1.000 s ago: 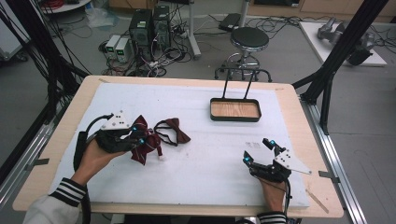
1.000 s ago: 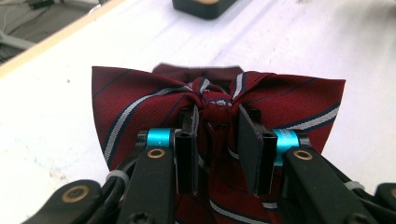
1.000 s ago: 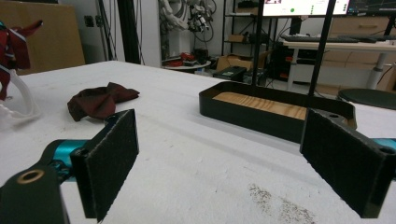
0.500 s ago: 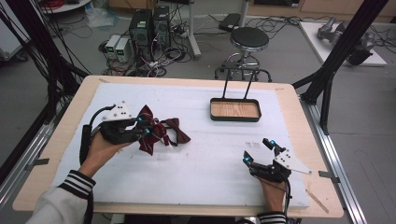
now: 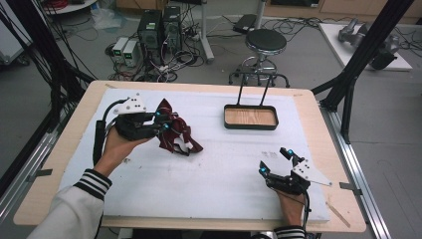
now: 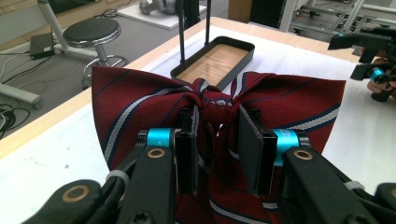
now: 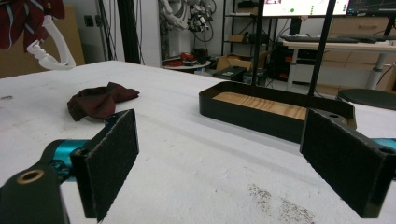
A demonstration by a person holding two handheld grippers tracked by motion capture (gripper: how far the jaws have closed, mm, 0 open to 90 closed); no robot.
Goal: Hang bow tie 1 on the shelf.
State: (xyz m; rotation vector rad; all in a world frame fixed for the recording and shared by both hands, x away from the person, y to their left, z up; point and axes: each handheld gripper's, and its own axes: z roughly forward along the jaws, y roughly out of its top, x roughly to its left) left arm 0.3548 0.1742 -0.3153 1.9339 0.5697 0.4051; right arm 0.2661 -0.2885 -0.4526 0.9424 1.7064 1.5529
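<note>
A dark red fabric bow tie with navy and white diagonal stripes (image 6: 219, 100) sits lifted off the table, pinched at its gathered centre knot between the two black pads of the left gripper (image 6: 217, 140). Its two wings fan out broadly to either side of the jaws and stand upright above them. A white plastic neck clip (image 7: 46, 49) hangs curved below the cloth. In the high view the tie (image 5: 174, 130) bunches just ahead of the left gripper (image 5: 160, 122).
</note>
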